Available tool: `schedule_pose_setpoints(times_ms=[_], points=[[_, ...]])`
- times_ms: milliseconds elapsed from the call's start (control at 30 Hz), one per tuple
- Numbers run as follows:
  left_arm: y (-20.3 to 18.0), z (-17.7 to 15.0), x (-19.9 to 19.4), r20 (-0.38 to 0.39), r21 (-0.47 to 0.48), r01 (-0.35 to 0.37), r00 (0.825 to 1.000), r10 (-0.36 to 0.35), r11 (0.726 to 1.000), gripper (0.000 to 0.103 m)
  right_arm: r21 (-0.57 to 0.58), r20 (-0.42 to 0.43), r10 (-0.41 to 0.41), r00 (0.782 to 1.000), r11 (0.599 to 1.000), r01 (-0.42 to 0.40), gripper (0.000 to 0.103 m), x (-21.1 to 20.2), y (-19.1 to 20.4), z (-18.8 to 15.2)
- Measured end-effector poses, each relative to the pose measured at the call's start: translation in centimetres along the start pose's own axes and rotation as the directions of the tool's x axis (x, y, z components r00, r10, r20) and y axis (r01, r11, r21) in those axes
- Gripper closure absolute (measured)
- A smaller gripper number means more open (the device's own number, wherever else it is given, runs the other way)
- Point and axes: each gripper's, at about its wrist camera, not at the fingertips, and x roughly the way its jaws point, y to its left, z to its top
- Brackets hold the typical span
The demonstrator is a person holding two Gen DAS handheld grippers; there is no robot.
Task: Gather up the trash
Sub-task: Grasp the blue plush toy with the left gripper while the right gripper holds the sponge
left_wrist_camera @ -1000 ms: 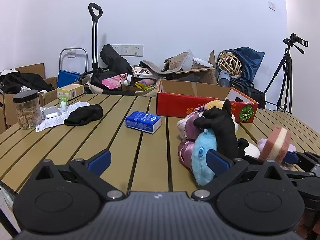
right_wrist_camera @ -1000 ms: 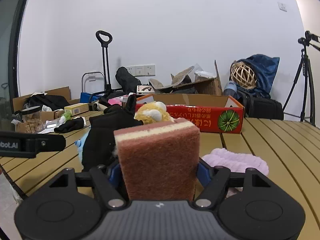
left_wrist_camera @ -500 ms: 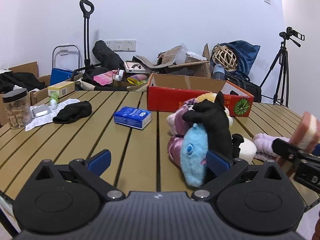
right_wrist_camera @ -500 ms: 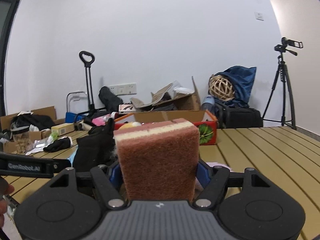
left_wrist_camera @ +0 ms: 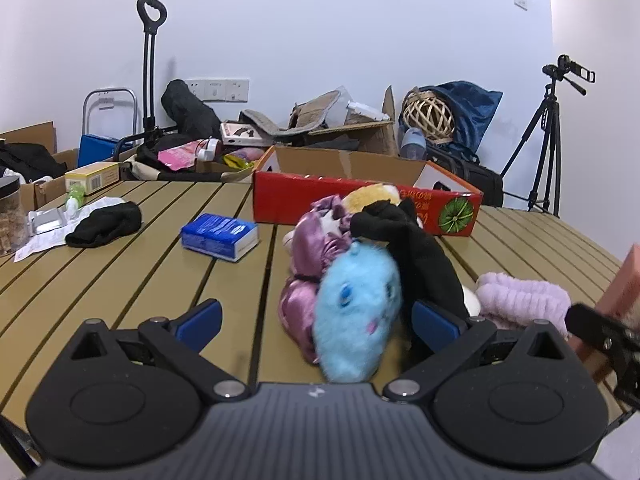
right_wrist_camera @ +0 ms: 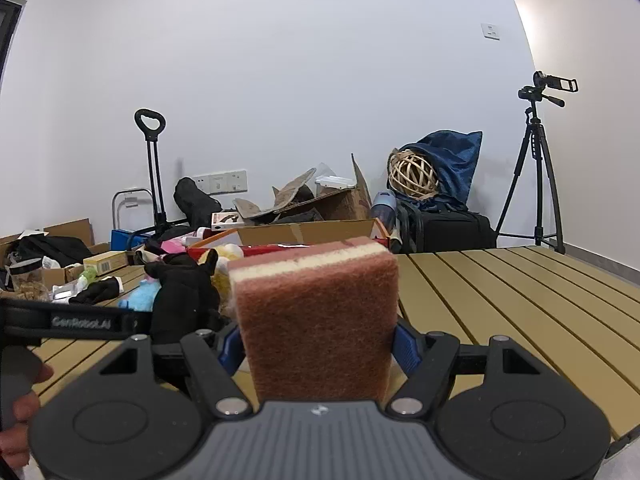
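Note:
My right gripper (right_wrist_camera: 318, 348) is shut on a pink-brown scouring sponge (right_wrist_camera: 316, 320) with a cream layer, held upright above the slatted table (right_wrist_camera: 500, 300). In the left wrist view that sponge (left_wrist_camera: 624, 280) shows at the far right edge. My left gripper (left_wrist_camera: 316, 318) is open and holds nothing. It sits low over the table's near edge. Just ahead of it lies a pile of soft toys: a blue plush (left_wrist_camera: 356, 312), a black plush (left_wrist_camera: 416, 248) and purple satin cloth (left_wrist_camera: 312, 248). The blue plush lies between the left fingers but they do not press on it.
A lilac fuzzy cloth (left_wrist_camera: 520, 300) lies right of the pile. Behind it is a red cardboard box (left_wrist_camera: 360, 200). A blue packet (left_wrist_camera: 219, 236), a black cloth (left_wrist_camera: 106, 224), paper and a jar (left_wrist_camera: 10, 216) lie to the left. A tripod (right_wrist_camera: 536, 176) stands at the right wall.
The right gripper has carried the sponge to the right, away from the toy pile. The left gripper has drifted right and closer to the pile. Neither grip has changed.

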Motion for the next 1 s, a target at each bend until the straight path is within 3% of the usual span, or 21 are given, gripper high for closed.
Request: schedule_pose_setpoints(times_ms=[100, 333, 567, 733, 1000], points=[[-0.5, 0.1, 0.3, 0.019, 0.004, 0.012, 1.000, -0.012, 1.000, 0.003, 0.001, -0.003, -0.006, 1.000, 1.000, 0.006, 0.032, -0.2, -0.3, -0.1], [-1.1, 0.0, 1.6, 0.005, 0.012, 0.023, 1.000, -0.023, 1.000, 0.029, 0.002, -0.011, -0.012, 1.000, 1.000, 0.012, 0.032, -0.4, -0.7, -0.3], [-2.0, -0.5, 2.1, 0.008, 0.063, 0.037, 0.999, -0.037, 0.997, 0.042, 0.004, -0.012, -0.013, 1.000, 1.000, 0.013, 0.032, -0.5, -0.8, -0.4], [-2.8, -0.9, 1.7, 0.030, 0.128, 0.036, 0.999, -0.040, 0.991, 0.062, 0.006, -0.014, -0.011, 1.000, 1.000, 0.011, 0.032, -0.5, -0.8, -0.4], [-3.8, -1.5, 0.0, 0.113, 0.197, -0.037, 0.994, 0.015, 0.980, 0.065, 0.006, -0.015, -0.004, 1.000, 1.000, 0.004, 0.032, -0.4, -0.8, -0.3]])
